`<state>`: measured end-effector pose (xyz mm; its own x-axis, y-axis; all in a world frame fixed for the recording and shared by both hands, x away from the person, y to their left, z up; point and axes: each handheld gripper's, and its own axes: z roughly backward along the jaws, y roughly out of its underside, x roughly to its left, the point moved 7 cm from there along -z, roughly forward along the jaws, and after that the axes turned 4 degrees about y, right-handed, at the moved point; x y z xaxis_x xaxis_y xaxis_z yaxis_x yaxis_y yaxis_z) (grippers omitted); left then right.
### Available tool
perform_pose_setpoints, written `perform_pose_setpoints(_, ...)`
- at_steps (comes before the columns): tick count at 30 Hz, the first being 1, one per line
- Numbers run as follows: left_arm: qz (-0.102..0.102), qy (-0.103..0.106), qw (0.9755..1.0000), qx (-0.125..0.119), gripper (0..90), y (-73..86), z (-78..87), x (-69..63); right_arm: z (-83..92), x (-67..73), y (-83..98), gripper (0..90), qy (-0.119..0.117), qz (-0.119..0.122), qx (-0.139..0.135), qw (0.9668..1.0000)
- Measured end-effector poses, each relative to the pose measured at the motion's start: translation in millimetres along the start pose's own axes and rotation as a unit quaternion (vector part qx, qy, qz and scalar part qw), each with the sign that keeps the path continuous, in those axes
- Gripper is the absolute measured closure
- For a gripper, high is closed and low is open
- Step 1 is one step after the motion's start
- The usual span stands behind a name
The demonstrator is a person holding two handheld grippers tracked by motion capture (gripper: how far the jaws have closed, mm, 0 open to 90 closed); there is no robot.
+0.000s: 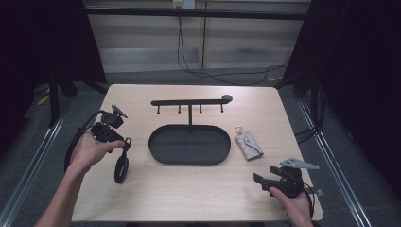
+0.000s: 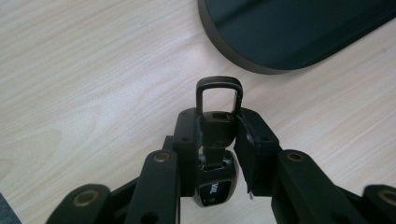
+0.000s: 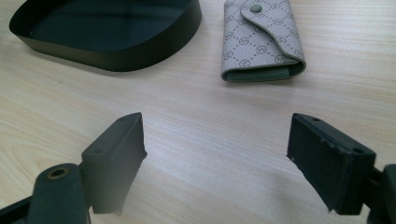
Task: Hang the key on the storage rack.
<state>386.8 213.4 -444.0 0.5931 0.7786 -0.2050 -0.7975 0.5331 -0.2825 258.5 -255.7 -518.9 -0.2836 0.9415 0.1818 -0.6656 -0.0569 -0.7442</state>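
Clamped between the closed jaws of the left gripper (image 2: 217, 140), a black car key (image 2: 215, 154) is held above the wooden table (image 1: 189, 194), left of the oval tray (image 1: 189, 144). Right of the tray, the right gripper (image 3: 215, 154) is seen open and empty, near a patterned key pouch (image 3: 261, 39).

Black car key fob (image 2: 215, 135) with square loop, dangling above the table

Partly hidden pale letters, unreadable, on the black key fob (image 2: 215, 189); repeating monogram print on the key pouch (image 3: 261, 37)
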Motion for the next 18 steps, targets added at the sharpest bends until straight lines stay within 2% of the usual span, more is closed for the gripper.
perform_pose_setpoints(12,0.0,-0.007,0.9999,-0.007,70.7,-1.3,24.6,1.3,-0.5,-0.1,0.2,18.7,-0.001,0.001,0.0,1.0)
perform_pose_setpoints(15,-0.002,-0.002,0.9999,-0.011,70.7,-1.3,26.6,0.2,-0.4,0.0,0.3,18.7,-0.002,0.001,0.0,1.0)
perform_pose_setpoints(18,-0.007,-0.002,1.0,-0.004,70.7,-0.4,28.4,0.5,-1.2,0.1,-0.1,18.6,-0.003,0.001,0.001,1.0)
